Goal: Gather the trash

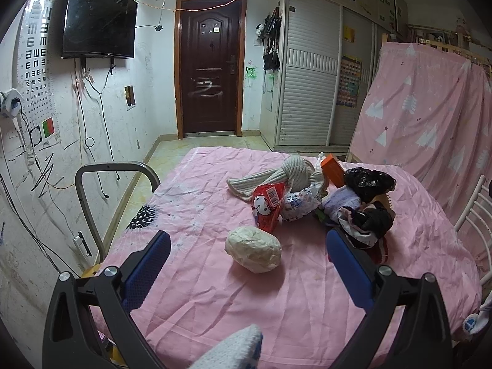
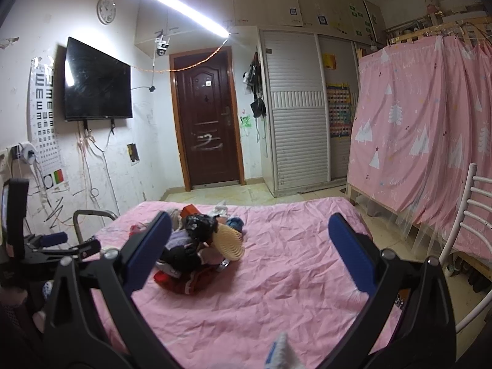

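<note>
A pile of trash and clothes lies on the pink-sheeted table point(image 1: 215, 292). A crumpled cream paper ball point(image 1: 253, 250) lies nearest, between my left gripper's point(image 1: 247, 246) open blue fingers. Behind it are a red cartoon wrapper point(image 1: 267, 205), a white printed bag point(image 1: 299, 204), an orange box point(image 1: 333, 169) and a black plastic bag point(image 1: 368, 181). My right gripper point(image 2: 249, 233) is open and empty, above the table point(image 2: 292, 276) to the right of the pile; the black bag point(image 2: 200, 227) and a beige ribbed disc point(image 2: 230, 243) show there.
A knitted beige garment point(image 1: 287, 173), a lilac cloth point(image 1: 341, 203) and dark clothes point(image 1: 369, 224) mix into the pile. A metal chair back point(image 1: 92, 190) stands left of the table. A white chair point(image 2: 470, 230) and pink curtain point(image 2: 424, 141) stand to the right.
</note>
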Demonstrator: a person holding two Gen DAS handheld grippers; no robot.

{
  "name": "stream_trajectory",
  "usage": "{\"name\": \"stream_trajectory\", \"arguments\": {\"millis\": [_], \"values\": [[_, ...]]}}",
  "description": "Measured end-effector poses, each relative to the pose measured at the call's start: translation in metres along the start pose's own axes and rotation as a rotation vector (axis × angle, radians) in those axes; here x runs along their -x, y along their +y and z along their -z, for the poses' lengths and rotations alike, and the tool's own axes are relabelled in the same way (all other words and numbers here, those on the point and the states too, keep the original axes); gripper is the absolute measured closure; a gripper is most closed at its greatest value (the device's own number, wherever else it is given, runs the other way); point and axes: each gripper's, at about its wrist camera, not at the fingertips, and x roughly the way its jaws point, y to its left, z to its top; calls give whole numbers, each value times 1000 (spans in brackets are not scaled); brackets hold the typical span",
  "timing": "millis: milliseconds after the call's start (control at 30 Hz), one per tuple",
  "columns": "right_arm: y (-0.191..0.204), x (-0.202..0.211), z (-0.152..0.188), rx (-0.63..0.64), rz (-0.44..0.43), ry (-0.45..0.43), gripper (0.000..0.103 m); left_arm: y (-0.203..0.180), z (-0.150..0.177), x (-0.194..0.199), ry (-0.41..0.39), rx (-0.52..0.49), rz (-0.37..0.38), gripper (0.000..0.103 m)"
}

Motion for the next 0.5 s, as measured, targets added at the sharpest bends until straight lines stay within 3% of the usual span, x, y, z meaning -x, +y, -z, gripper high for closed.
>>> {"name": "stream_trajectory", "arguments": {"millis": [500], "values": [[1, 1, -1, 1, -3, 2, 5, -1, -1, 0, -1, -6, 2, 11]]}}
